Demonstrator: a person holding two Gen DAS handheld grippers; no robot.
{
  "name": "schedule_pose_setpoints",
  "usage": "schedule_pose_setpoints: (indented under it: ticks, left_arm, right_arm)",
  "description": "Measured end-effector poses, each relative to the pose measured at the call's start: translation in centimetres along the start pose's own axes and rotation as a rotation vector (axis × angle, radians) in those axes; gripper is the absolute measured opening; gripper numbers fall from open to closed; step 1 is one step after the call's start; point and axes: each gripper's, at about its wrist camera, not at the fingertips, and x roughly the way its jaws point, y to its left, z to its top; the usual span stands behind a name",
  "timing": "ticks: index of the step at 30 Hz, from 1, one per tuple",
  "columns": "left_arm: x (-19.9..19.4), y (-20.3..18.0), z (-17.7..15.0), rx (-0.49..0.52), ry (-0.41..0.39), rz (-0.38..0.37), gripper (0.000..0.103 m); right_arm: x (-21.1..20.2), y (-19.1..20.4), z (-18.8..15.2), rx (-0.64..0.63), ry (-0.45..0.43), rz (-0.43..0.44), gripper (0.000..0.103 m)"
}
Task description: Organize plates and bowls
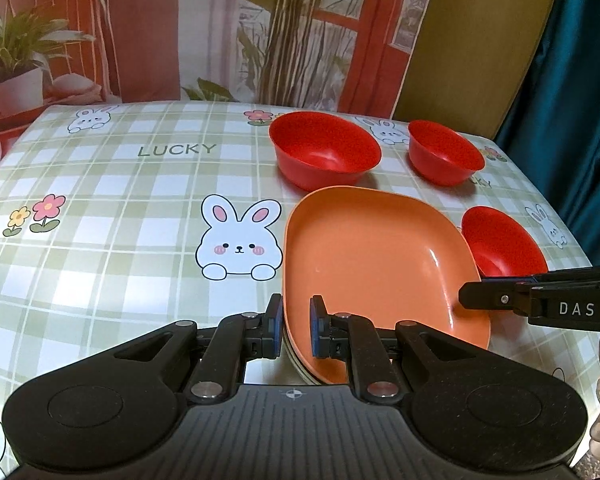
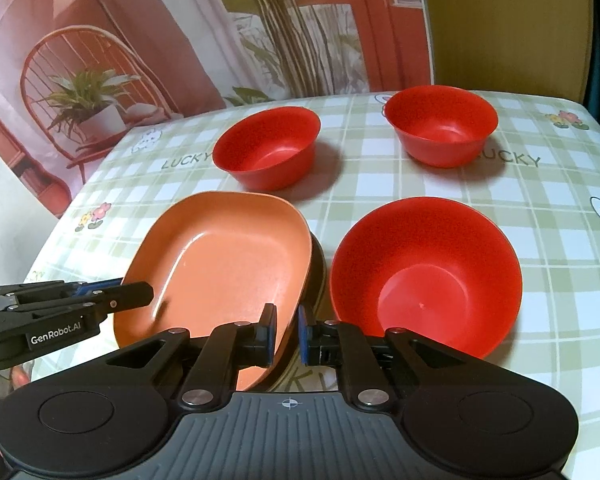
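An orange squarish plate [image 1: 372,264] [image 2: 220,264] lies near the table's front, on top of other plates whose darker rims [image 2: 319,276] [image 1: 300,366] show beneath it. My left gripper [image 1: 296,320] is shut on the plate's near left rim, and it appears in the right wrist view at the plate's left side [image 2: 148,294]. My right gripper [image 2: 286,330] is shut on the plate's near right rim, and from the left wrist view it reaches in from the right [image 1: 466,296]. Three red bowls stand upright and empty: one beside the plate [image 2: 424,276] [image 1: 500,244] and two farther back [image 2: 268,146] [image 2: 440,124].
The table wears a green checked cloth with rabbits [image 1: 140,216]. A printed backdrop [image 1: 220,32] hangs behind it and a teal curtain [image 1: 580,120] stands past the right edge. A person's fingers [image 2: 18,378] show behind the left gripper.
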Motion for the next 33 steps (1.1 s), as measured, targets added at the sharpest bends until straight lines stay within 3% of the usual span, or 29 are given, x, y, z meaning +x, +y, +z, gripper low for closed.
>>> schedule_pose_setpoints:
  ticks: [5,14,24,33]
  left_arm:
    - [0.0,0.0,0.0,-0.013,0.003,-0.005,0.014]
    - [0.0,0.5,0.0,-0.037,-0.004,0.004,0.014]
    - [0.3,0.6,-0.1,-0.052,-0.001,0.002,0.014]
    - [0.3,1.0,-0.2,-0.064,0.001,-0.005,0.014]
  right_arm:
    - [-0.2,0.3,0.1,-0.021,0.002,-0.006,0.022]
    - [-0.8,0.0,0.5,-0.021,-0.024,-0.004,0.022]
    - [0.5,0.0,4.8,-0.069,-0.076,-0.030,0.021]
    - [2.8,-0.9,5.8,-0.056,-0.032,-0.018,0.004]
